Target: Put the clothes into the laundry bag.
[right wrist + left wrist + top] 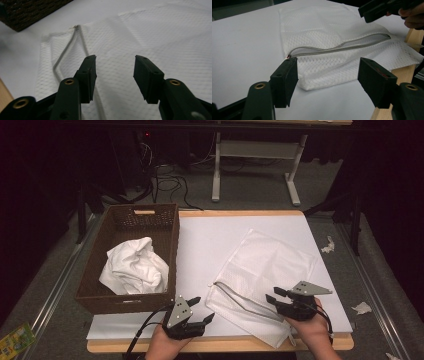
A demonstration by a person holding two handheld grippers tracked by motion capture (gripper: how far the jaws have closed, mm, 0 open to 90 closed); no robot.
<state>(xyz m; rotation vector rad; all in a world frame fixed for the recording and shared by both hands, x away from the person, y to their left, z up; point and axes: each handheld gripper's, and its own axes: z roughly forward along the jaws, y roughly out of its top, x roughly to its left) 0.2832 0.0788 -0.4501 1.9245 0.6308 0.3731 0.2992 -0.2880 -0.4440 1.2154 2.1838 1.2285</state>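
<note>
A white mesh bag (265,265) lies flat on the white table top (200,240), right of centre, one corner hanging over the front edge. Its grey zipper (235,296) runs along the near-left side and gapes a little. My left gripper (202,309) is open just left of the bag's zipper corner, its jaws framing that corner (328,75) with nothing between them. My right gripper (273,296) is open too, hovering over the bag's near part (115,72), with mesh (150,42) and the zipper (62,55) ahead of it. The right gripper's tip (374,11) also appears in the left gripper view.
A brown wicker basket (170,240) stands on the table's left side and holds a crumpled white cloth (134,267). The wooden table edge (225,344) runs along the front. Paper scraps (361,308), cables (170,182) and a white desk frame (216,170) are on the floor.
</note>
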